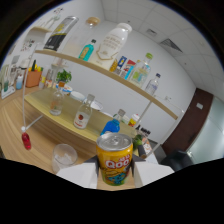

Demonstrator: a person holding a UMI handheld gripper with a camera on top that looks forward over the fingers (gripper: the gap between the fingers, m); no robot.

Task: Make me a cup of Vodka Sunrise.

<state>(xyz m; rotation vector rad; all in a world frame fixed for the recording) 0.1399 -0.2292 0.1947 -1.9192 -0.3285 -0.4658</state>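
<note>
Clamped between the two white fingers [80, 175] of the gripper [114, 176] — a yellow juice can [115, 159], both fingers pressing on its sides, lid uppermost and the whole view tilted. Already opened or not: cannot tell from here. Just beside the fingers, on the wooden table [20, 120], an empty clear cup [64, 156]. Further along the table, a small red bottle [26, 140], then a clear bottle with a red label [83, 116] and another glass bottle [56, 103] behind it. Close behind the can, a blue-capped bottle [111, 126]. Above all that, a long shelf [120, 77] crowded with more bottles.

Judging by the layout, juice into the cup as the step in hand. To do it well:

- Bring the can over the cup before tipping, lip above the middle of the rim.
- Tilt slowly — a thin can dents under a hard squeeze and slips under a loose one.
- Turn the opening downhill, toward the cup, not sideways.
- Keep well apart from the red bottle while swinging across.
- Leave room in the cup for the red syrup and the spirit.
</note>
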